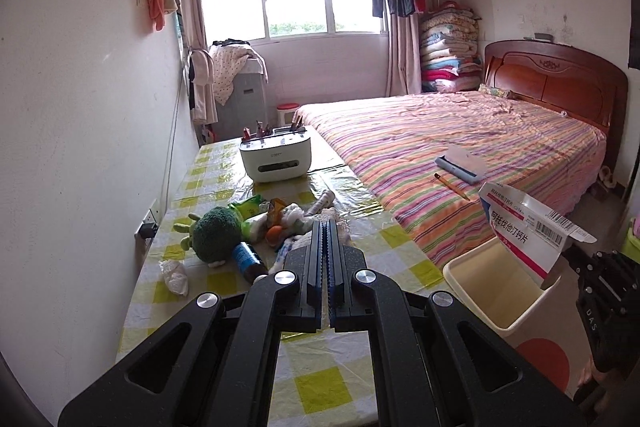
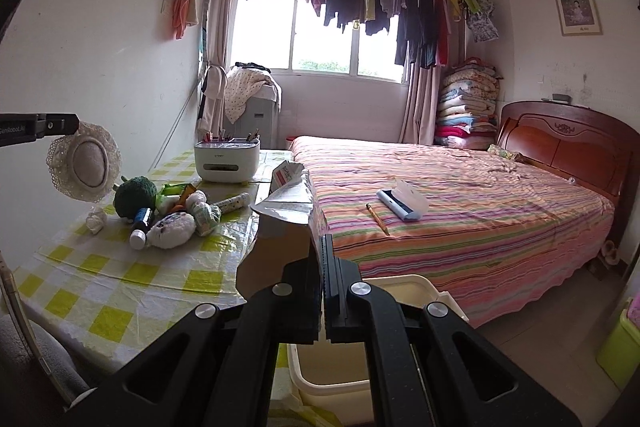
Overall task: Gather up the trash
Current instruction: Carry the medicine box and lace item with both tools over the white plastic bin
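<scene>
My right gripper [image 2: 322, 239] is shut on a torn white medicine box [image 2: 286, 205] and holds it over the cream trash bin [image 2: 404, 287] beside the table. The left wrist view shows the same box [image 1: 524, 227] above the bin [image 1: 472, 275]. My left gripper [image 1: 327, 227] is shut and empty, above the checked table [image 1: 360, 255], just short of a pile of toys and trash [image 1: 260, 227]. A crumpled tissue [image 1: 175, 277] lies at the table's left. In the right wrist view the left gripper's side [image 2: 40, 127] shows at the far left.
A broccoli plush [image 1: 218, 233], a dark bottle [image 1: 250, 261], a white tube [image 1: 320, 203] and wrappers sit in the pile. A white organiser box [image 1: 276, 155] stands behind. The striped bed [image 1: 460, 155] with a pen and case lies to the right. A green bin [image 2: 620, 347] stands on the floor.
</scene>
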The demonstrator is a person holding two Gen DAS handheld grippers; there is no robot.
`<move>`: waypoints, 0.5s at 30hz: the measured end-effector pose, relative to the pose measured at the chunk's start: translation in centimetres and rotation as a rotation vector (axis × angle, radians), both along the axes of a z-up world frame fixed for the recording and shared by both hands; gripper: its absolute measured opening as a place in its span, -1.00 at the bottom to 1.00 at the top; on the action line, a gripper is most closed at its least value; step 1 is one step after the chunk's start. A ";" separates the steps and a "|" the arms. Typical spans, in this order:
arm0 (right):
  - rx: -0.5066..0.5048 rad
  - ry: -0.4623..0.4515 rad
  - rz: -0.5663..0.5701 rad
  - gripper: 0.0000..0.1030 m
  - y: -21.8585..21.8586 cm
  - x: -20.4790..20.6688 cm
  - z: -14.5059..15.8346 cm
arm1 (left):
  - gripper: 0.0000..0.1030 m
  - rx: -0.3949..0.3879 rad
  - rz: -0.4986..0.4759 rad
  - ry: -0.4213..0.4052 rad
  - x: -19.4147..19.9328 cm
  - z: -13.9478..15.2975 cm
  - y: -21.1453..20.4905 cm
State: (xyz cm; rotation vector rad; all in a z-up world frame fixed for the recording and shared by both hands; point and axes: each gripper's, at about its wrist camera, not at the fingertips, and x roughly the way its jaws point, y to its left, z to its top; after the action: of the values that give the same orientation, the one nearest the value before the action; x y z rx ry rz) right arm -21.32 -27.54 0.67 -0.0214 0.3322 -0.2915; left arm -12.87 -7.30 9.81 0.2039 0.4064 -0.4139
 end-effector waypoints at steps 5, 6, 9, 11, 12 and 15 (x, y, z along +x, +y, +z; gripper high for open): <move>0.008 0.036 -0.059 -0.98 -2.3 -0.2 -1.2 | -0.97 0.000 -0.104 0.007 -2.2 0.6 -4.3; 0.010 0.042 -0.069 -0.98 -2.8 -0.2 -1.5 | -0.97 0.004 -0.119 0.010 -2.5 0.4 -5.1; 0.021 0.058 -0.094 -0.98 -4.0 0.0 -2.3 | -0.97 0.011 -0.177 0.045 -3.3 -0.3 -7.8; 0.027 0.066 -0.105 -0.98 -4.7 0.2 -2.7 | -0.97 0.018 -0.200 0.064 -3.5 -0.9 -9.6; 0.029 0.069 -0.109 -0.98 -4.9 0.2 -2.9 | -0.97 0.026 -0.211 0.074 -3.4 -1.3 -10.4; 0.032 0.074 -0.124 -0.98 -5.7 0.4 -3.2 | -0.97 0.037 -0.229 0.111 -3.1 -2.4 -12.5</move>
State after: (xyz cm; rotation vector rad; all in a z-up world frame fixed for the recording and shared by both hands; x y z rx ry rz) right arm -20.90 -33.26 -2.53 0.0198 0.4119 -0.4086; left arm -15.98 -19.85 7.41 0.2659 0.5017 -0.6455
